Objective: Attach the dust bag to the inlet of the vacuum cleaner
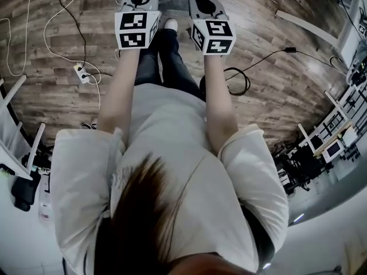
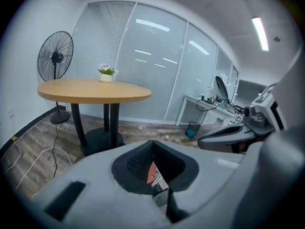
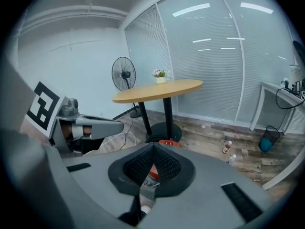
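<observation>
A: Containers?
B: Small white pot [image 2: 106, 78] on the round table [image 2: 95, 92], flowering plant in it. Teal bin [image 3: 269, 138] by the desk at the glass wall; can't see inside.
A: Claws?
B: Left gripper [image 2: 152, 146]: jaws pressed tog., nothing btwn. Right gripper [image 3: 153, 149]: same, empty.
A: Task stuff?
B: Red-topped thing on the floor just past the right tips, near the table base, prob. the vacuum cleaner [image 3: 169, 142]. Mostly hidden behind the jaws. Dust bag: can't make it out.
A: Room to move?
B: Wood floor [image 3: 209, 135] open btwn table and glass wall, two small bottles [image 3: 228, 147] on it. Cables + power strip [image 1: 82, 72] at the person's left. Standing fan [image 3: 124, 75] beyond the table.
A: Cut off?
B: Head view: gripper tips run to the top edge, and the person's shoulders cover the lower half.
</observation>
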Available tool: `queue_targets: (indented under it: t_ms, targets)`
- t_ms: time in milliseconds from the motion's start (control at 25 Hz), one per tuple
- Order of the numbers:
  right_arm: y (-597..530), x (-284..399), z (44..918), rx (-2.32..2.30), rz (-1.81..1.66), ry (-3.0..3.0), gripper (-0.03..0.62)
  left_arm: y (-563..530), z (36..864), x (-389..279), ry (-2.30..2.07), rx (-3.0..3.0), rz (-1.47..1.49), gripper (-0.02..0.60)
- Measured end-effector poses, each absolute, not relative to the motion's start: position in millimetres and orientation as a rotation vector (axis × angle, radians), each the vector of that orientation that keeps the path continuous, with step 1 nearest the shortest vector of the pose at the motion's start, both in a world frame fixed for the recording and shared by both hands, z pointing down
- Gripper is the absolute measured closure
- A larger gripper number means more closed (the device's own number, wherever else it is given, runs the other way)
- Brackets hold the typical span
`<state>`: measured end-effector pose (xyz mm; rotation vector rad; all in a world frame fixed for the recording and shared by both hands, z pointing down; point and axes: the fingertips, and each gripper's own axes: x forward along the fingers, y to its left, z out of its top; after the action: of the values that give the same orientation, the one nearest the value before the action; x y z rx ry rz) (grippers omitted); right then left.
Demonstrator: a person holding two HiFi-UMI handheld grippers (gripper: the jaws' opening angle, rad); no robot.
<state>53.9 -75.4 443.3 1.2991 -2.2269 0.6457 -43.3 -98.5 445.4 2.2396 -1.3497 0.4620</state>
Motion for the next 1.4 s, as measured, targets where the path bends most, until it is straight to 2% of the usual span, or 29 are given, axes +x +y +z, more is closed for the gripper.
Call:
queue_targets:
  t_ms: [800,1400]
  targets:
    - [-51,39,271,1.411,0.514,-2.469,0.592,-76,269,-27,-1.277,2.552,0.25,0.565]
    - [-34,40,199,1.423,0.417,-2.622,0.592,-55,186,-45,-1.33,2.665,0.104,0.565]
